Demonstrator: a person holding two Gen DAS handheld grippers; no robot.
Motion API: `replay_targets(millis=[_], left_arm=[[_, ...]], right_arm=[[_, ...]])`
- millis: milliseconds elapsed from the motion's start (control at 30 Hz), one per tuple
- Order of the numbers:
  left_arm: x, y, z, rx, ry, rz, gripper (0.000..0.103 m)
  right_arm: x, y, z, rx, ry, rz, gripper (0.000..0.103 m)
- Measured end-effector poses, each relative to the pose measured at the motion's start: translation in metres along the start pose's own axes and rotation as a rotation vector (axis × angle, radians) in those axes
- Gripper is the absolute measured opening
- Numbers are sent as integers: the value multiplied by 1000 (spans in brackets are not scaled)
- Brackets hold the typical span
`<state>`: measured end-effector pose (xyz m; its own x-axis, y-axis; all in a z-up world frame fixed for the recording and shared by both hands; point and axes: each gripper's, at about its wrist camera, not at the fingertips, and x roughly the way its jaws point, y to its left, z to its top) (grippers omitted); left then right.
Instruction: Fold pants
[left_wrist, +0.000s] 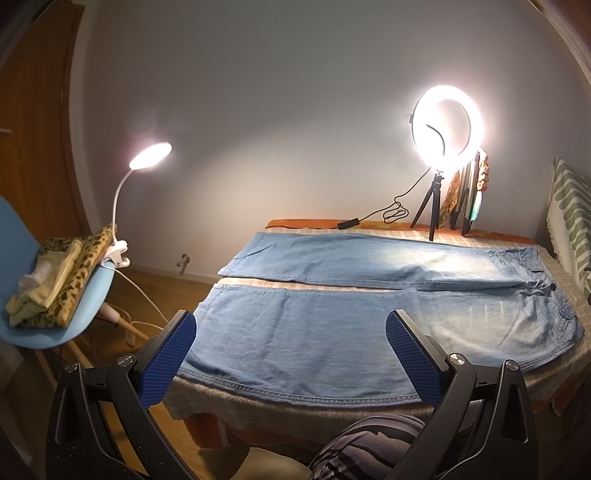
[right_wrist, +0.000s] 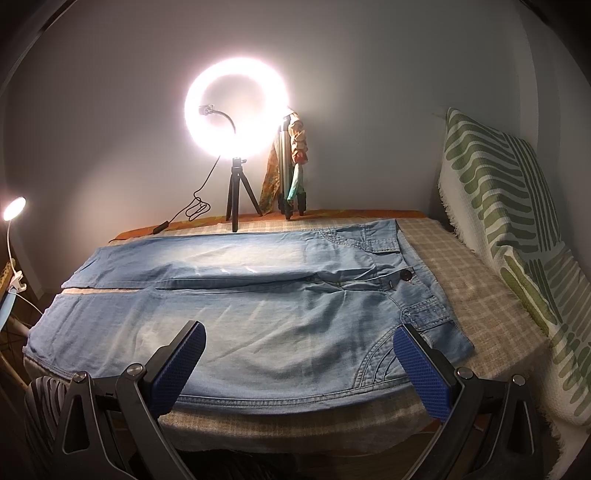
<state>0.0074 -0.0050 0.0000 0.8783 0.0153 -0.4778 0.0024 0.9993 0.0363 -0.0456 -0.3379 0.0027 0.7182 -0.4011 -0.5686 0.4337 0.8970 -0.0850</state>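
Observation:
Light blue jeans (left_wrist: 332, 332) lie flat and unfolded across a table covered in a checked cloth (left_wrist: 229, 402), legs side by side pointing left, waistband at the right. In the right wrist view the jeans (right_wrist: 258, 325) show their button and pockets at the right. My left gripper (left_wrist: 291, 328) hovers open over the near leg, close to its hem end, holding nothing. Above the near hip and thigh area my right gripper (right_wrist: 301, 341) is open too, empty. Blue ribbed pads (right_wrist: 421, 369) line the fingers.
A lit ring light (right_wrist: 236, 110) on a small tripod stands at the table's back edge with its cable and another tripod draped with cloth. A green patterned cushion (right_wrist: 509, 229) leans at the right. A blue chair (left_wrist: 55, 295) with folded clothes and a clip lamp (left_wrist: 149, 157) stands left.

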Motion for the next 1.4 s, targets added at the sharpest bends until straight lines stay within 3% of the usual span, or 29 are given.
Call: replay_targets(millis=[433,567,667,833,1000,1133,1267,1400], left_arm=[[35,3,1,21,70,15,102],[48,10,3,8,77,-32,102],[62,21,7,-16,78,-81,102],[94,34,23,20,97,-28,102],[134,52,38,6,140,-55,102],[167,58,46,14,176,-59,95],[201,58,53,14,216,-103,88],[230,54,59,12,245,-136,83]], right_arm=[[36,11,16,-33,15,18,103],[53,19,26,-46,15,43,103],[71,25,39,-48,20,91,103],[97,38,64,-52,-27,179,103],[135,52,100,-37,-57,277,103],[178,82,127,-145,-18,328,103],[233,113,147,-251,83,369,102],[284,134,161,-315,149,428,91]])
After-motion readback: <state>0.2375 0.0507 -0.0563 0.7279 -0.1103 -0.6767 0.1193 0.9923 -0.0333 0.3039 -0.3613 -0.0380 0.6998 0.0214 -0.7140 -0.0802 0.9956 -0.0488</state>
